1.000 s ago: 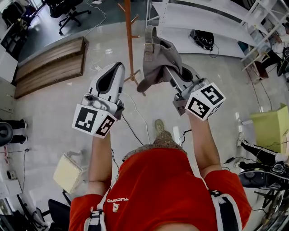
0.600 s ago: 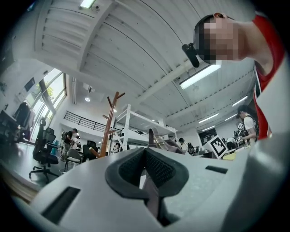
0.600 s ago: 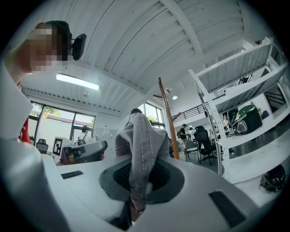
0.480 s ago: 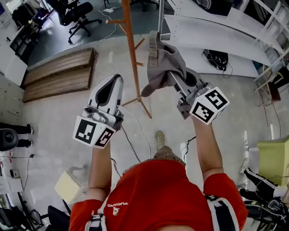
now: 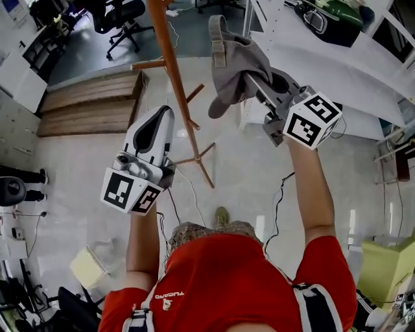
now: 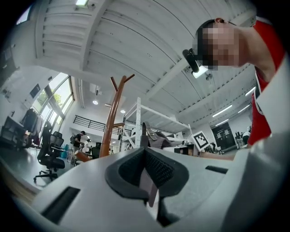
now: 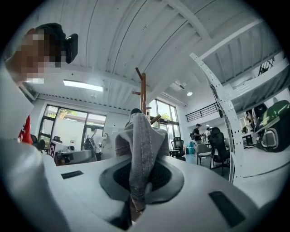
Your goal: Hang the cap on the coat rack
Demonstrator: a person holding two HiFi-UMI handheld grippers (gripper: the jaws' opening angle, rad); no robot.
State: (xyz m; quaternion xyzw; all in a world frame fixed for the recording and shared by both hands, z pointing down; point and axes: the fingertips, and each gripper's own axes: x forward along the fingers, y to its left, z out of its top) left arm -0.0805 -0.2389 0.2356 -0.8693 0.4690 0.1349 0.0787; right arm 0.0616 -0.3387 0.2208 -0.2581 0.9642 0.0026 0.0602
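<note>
Right tool (image 5: 256, 84) pinches the cap (image 5: 235, 61), whose draped fabric hides its tips

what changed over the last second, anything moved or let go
The right tool has lifted the cap higher, and the coat rack now stands closer as the person stepped in. Nothing was let go: the cap stays gripped, and the left tool stays shut and empty.

You have, upper left: wooden platform (image 5: 91, 104), black office chair (image 5: 120, 16) above it. Upper right: white shelving (image 5: 337, 65), green bag (image 5: 338, 13) on top. Lower left: pale box (image 5: 87, 266). Centre right: floor cable (image 5: 280, 201).
</note>
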